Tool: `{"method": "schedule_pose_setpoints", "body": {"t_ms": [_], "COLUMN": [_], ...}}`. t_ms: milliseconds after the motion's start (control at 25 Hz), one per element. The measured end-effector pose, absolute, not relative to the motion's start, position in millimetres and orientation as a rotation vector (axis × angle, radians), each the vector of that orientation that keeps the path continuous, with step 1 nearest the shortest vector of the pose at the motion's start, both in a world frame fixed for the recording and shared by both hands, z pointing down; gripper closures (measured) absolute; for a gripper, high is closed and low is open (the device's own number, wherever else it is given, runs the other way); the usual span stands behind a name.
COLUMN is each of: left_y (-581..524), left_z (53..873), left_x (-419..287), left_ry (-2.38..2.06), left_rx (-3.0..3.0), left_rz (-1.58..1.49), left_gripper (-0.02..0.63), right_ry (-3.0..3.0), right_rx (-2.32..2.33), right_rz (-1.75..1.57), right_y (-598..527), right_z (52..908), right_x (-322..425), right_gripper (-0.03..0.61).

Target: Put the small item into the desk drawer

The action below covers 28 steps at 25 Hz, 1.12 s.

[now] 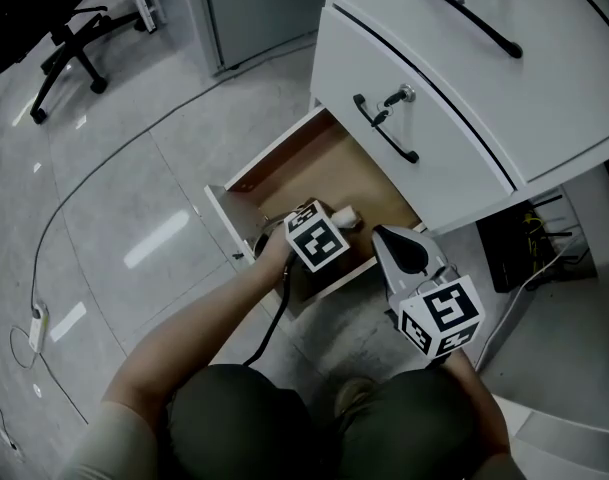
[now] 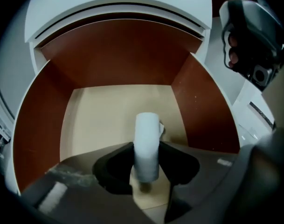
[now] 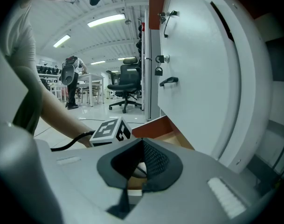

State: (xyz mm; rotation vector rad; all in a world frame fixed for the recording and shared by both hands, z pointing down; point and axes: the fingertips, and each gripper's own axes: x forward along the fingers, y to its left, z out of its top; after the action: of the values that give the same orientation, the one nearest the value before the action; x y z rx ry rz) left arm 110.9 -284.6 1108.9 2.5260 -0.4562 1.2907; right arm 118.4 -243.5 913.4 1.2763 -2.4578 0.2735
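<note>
Small item (image 2: 147, 129) — long axis pointing into drawer (image 2: 104, 120) | left gripper (image 2: 146, 148) grasping it, jaws opening | right gripper (image 3: 142, 142) clenched, empty

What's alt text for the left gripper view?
The left gripper, its jaws opening, has a small white cylinder between them, inside the open drawer, which has a pale floor and brown side walls.

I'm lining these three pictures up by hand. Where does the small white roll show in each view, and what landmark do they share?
Head view: small white roll in the open drawer, near the picture's centre.
Left gripper view: lower centre, between the left gripper's opening jaws.
Right gripper view: cannot tell; only a pale patch shows between the jaws.
Shared landmark: the drawer's brown inside wall.
</note>
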Motion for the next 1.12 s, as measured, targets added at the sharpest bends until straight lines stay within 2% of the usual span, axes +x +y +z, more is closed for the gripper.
{"method": "schedule_pose_setpoints", "body": {"t_ms": [200,480,560,720,1120], "left_y": [-285,-307,-312,-323,-298], "left_z": [1100,1042,1017,953,759], "left_x": [113,89,75,40,-37], "left_ry": [-0.449,-0.568,-0.638,-0.835,-1.113], "left_rx": [2.542,2.756,2.8,2.869,2.889], "left_rz": [1.225,1.155,1.079,0.88,0.664], "left_gripper": [0.399,0.399,0.418,0.504,0.603], "right_ry": [-2.449,-2.494,-2.52,-2.536,-2.553], "right_rx": [1.288,1.204,1.208,1.233,1.212], "right_rz": [0.269,0.189,0.204,0.205,0.289], "right_y": [-244,-248,-249,-251,-235], "right_z": [913,890,878,849,721], "right_x": [124,117,113,103,81], "right_gripper": [0.575,0.575,0.575,0.575,0.575]}}
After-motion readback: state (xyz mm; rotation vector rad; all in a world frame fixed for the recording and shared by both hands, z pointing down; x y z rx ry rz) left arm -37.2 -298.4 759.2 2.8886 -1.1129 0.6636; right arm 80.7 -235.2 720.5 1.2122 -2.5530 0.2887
